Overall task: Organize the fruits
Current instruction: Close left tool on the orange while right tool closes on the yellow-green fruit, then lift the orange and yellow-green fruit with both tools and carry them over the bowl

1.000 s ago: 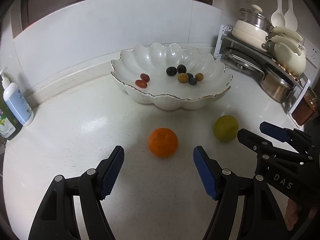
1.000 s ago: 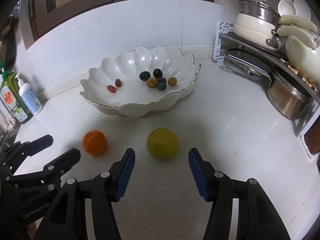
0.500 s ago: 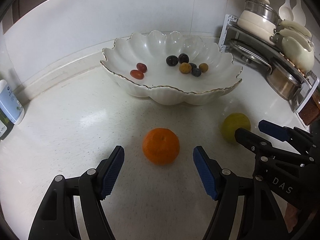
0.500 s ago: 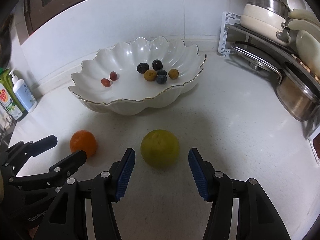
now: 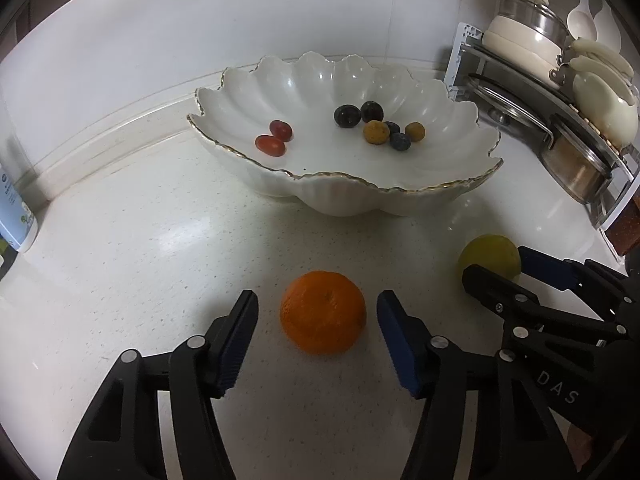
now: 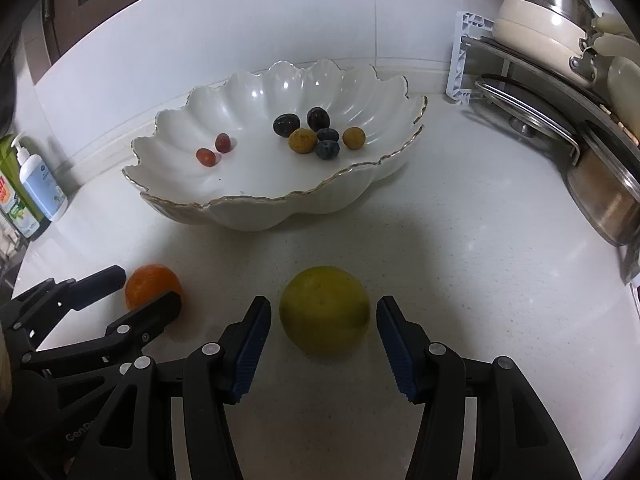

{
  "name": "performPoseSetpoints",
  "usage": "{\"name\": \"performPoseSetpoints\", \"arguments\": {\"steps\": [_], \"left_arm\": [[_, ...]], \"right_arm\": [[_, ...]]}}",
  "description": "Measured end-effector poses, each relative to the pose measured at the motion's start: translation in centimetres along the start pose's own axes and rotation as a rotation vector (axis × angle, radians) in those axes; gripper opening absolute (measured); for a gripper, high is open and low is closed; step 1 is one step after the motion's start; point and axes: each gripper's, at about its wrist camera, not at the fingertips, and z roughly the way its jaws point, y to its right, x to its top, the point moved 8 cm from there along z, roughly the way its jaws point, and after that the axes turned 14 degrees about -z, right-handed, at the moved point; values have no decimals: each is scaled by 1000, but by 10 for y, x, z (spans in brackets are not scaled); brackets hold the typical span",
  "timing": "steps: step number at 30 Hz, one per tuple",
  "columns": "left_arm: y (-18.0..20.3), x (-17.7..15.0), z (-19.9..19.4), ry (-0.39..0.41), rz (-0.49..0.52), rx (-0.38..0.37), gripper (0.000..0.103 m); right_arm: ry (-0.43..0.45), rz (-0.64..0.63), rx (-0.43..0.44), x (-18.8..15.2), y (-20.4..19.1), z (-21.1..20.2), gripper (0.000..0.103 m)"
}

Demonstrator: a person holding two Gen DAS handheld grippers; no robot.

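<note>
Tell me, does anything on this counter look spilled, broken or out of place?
Nothing looks spilled or broken. The only things out of place are the orange and the yellow-green fruit, which sit loose on the counter in front of the scalloped bowl, while the small fruits lie inside it.

Counter (image 6: 460,264): bare stretch between the scalloped bowl (image 6: 280,208) and the near edge, broken only by the orange (image 5: 323,312) and the yellow-green fruit (image 6: 324,310), set apart from each other. Bowl blocks the middle toward the back wall. Right edge walled off by the pot rack (image 6: 568,120). Left back corner taken by bottles (image 6: 40,184). Room open above the bowl.
</note>
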Motion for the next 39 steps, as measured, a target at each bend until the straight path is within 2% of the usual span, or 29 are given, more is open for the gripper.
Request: {"name": "performPoseSetpoints", "arguments": {"steps": [5,15,26,39], "left_arm": [[1,-1,4,-18,-9,-15,45],[2,-1,4,-24,-14,-23,43],[0,2,-14,-1,-24,-34,43],[-1,9,-56,78,-22,-41,43]], "right_arm": [[-11,5,7,-1,0,4,51],[-5,1,5,0,-1,4,50],[31,-3,3,2,-4,-17,50],[98,-12,-11,12,-11,-55,50]]}}
